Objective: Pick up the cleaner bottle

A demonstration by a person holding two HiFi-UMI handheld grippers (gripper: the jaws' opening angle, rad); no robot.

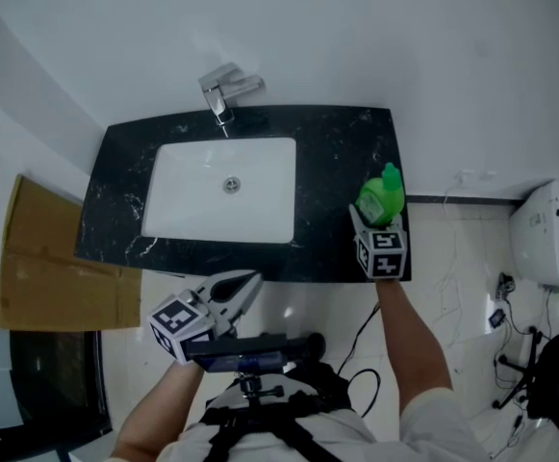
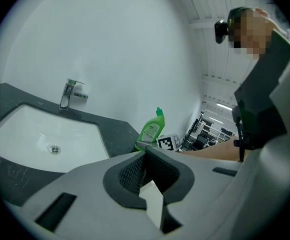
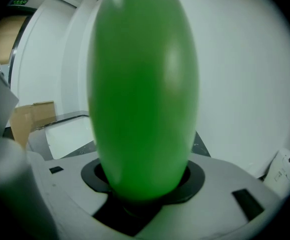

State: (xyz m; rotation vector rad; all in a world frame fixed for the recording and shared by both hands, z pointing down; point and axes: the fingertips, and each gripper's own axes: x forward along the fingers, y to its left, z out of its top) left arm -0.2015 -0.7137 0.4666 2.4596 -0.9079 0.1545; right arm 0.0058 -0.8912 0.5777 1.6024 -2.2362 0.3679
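- Right gripper (image 1: 375, 221), in the head view, reaches onto the front right corner of the black counter (image 1: 342, 162), and its jaws are closed around the green cleaner bottle (image 1: 382, 198). We cannot tell from here whether the bottle's base touches the counter.
- We see the left gripper (image 1: 250, 282) off the counter, just in front of its front edge, below the white sink (image 1: 192, 200). Its jaws are together and point toward the counter.
- We see the faucet (image 1: 223, 94) at the counter's back edge, behind the sink, and a sheet of cardboard (image 1: 43, 258) beyond the counter's left end.
- In the left gripper view, the left gripper (image 2: 145, 149) has its jaws closed tip to tip, with nothing between them.
- Past those tips we see the cleaner bottle (image 2: 150, 129) at the counter's (image 2: 112, 129) right end, leaning a little, with the right gripper's marker cube (image 2: 168, 142) just beside it. The left jaws hide the bottle's base.
- The sink (image 2: 30, 134) and faucet (image 2: 67, 95) lie to the left in this view, well apart from the bottle.
- In the right gripper view, the right gripper (image 3: 145, 181) clamps the cleaner bottle (image 3: 142, 94). The green body fills the middle of the view and sits in the dark pads between the jaws.
- Behind the bottle we make out the sink (image 3: 70, 134) and the cardboard (image 3: 30, 116) to the left, and a strip of the counter (image 3: 199, 144) to the right.
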